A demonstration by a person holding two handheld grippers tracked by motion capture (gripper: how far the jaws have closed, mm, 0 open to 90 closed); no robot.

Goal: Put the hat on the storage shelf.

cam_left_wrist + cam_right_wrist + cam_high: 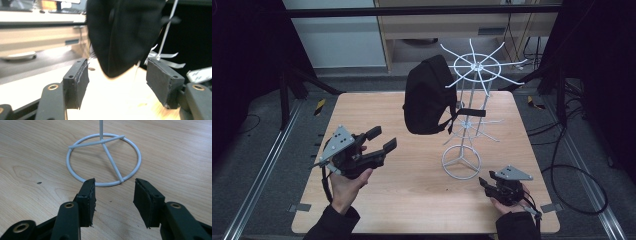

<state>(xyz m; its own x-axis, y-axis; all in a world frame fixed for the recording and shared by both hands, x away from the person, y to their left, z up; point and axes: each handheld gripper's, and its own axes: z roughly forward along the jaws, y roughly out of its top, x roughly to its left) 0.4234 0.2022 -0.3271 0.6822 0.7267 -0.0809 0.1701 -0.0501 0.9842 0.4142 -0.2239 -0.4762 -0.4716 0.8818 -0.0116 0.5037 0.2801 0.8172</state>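
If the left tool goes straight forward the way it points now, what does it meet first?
Most likely the black backpack hanging from the white wire rack. In the left gripper view, the open left tool has the bag's lower end centred between its jaws. How far off the bag is remains unclear.

Hanging backpack (428, 95) and wire stand (467, 117) block the tabletop (412, 195)'s far middle; near side open.

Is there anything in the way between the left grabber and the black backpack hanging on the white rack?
Nothing visible. The left gripper is open, and between it and the black backpack there is bare wooden table. The white rack stands on the backpack's far side.
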